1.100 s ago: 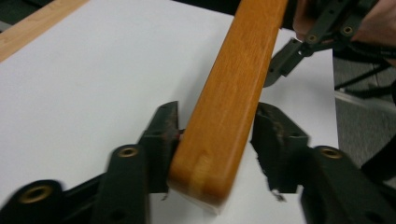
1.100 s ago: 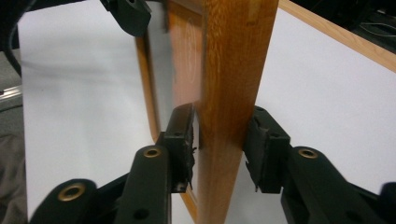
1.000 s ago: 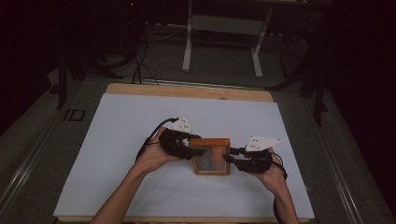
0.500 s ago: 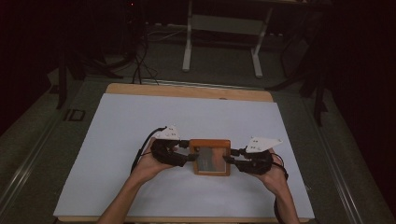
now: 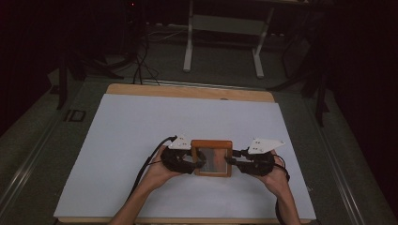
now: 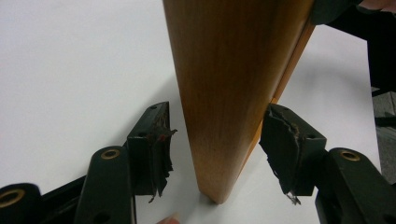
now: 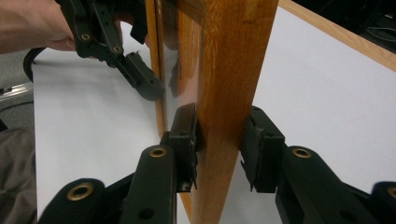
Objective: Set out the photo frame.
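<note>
A wooden picture frame (image 5: 211, 143) with a glass front stands tilted on the white table sheet (image 5: 187, 117), near the front edge. My right gripper (image 5: 233, 162) grips its right side; in the right gripper view both pads press the wooden rail (image 7: 229, 70), so the right gripper (image 7: 219, 140) is shut on it. My left gripper (image 5: 196, 164) straddles the frame's left edge. In the left gripper view the frame (image 6: 224, 93) sits between the jaws of the left gripper (image 6: 219, 149). They have just been closing, with a gap still showing at the left pad (image 6: 156, 149).
The wooden table edge (image 5: 187, 90) shows beyond the white sheet. A grey stand (image 5: 225, 28) and cables (image 5: 141, 65) sit on the dark floor behind the table. Wide bare sheet lies to the left and far side of the frame.
My left hand has come down from above the frame's upper left corner and now sits around its left edge. The right gripper and the frame have stayed in place.
</note>
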